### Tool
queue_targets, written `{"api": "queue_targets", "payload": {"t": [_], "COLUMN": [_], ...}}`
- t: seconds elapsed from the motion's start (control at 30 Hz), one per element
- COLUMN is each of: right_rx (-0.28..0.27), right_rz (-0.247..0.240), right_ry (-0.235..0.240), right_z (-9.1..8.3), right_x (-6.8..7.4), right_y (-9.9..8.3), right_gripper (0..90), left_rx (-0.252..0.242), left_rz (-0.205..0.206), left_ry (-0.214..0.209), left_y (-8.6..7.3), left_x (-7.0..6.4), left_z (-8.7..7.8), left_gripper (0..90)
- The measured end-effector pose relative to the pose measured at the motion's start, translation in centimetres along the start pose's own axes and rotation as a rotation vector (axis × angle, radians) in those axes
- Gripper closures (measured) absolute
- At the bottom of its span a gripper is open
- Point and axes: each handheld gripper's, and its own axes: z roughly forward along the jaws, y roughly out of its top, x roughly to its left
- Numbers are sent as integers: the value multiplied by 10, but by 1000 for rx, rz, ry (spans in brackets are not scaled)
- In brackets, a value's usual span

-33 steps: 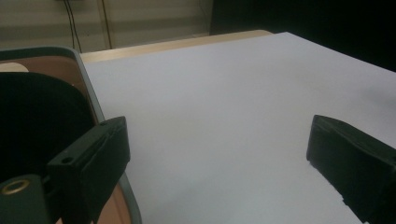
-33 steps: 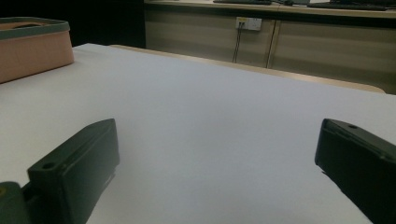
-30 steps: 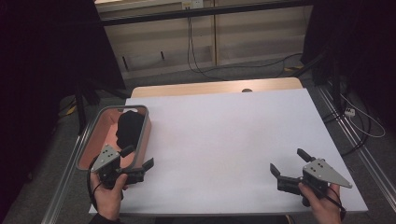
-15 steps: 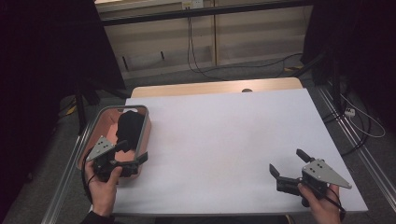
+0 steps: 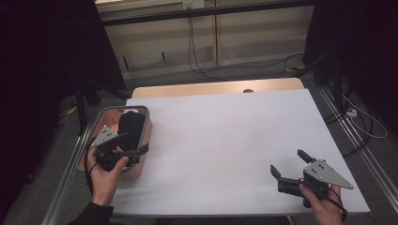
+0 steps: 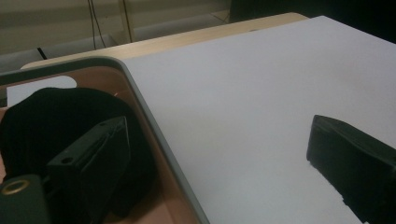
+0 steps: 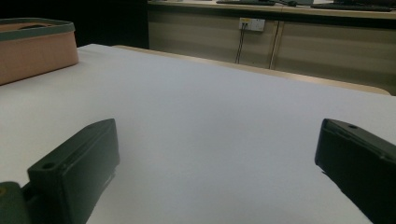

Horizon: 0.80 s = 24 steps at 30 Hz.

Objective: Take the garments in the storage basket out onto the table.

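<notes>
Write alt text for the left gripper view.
The left gripper, jaws wide open, straddles the grey rim of a pink bin: one jaw hangs inside over a black cloth item, the other above the white table. A strip of wooden tabletop edges the far side.

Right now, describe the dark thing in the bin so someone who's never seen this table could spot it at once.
Start at the white table and go to its left edge, where a pinkish bin with a grey rim sits. Inside lies a black bundle, which looks like soft cloth, just ahead of the left gripper. It is the bin's one dark, rounded item.
</notes>
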Motion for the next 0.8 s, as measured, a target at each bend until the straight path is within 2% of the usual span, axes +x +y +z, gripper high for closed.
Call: {"api": "queue_targets", "payload": {"t": [0.03,0.13,0.2,0.27,0.33,0.47,0.5,0.57,0.63,0.67,0.77,0.8], "right_rx": [1,1,-1,0,0,1,2,3,7,7,10,8], "right_rz": [-3,-2,-2,-2,-4,-3,-4,-5,-4,-5,-4,-2], "right_ry": [1,3,6,6,10,13,13,16,15,14,19,19], "right_z": [1,1,0,1,0,0,1,1,2,2,1,1], "right_x": [0,1,1,1,1,1,2,2,2,2,2,2], "right_y": [0,0,0,0,0,0,0,0,-1,-1,-1,-1], "right_gripper": [0,0,0,0,0,0,0,0,0,0,0,0], "left_rx": [17,23,26,38,74,57,70,68,70,74,93,115], "left_rz": [1,5,-8,-17,-23,-6,-7,-22,-29,-45,-52,-58], "left_ry": [15,22,34,19,11,57,72,68,68,80,78,79], "left_y": [5,10,15,20,24,27,29,30,32,34,36,37], "left_x": [2,5,8,12,18,27,30,32,36,42,47,52], "left_z": [3,6,8,11,13,18,21,23,26,30,34,38], "left_gripper": [67,78,78,78,78,75,75,65,64,63,52,55]}}
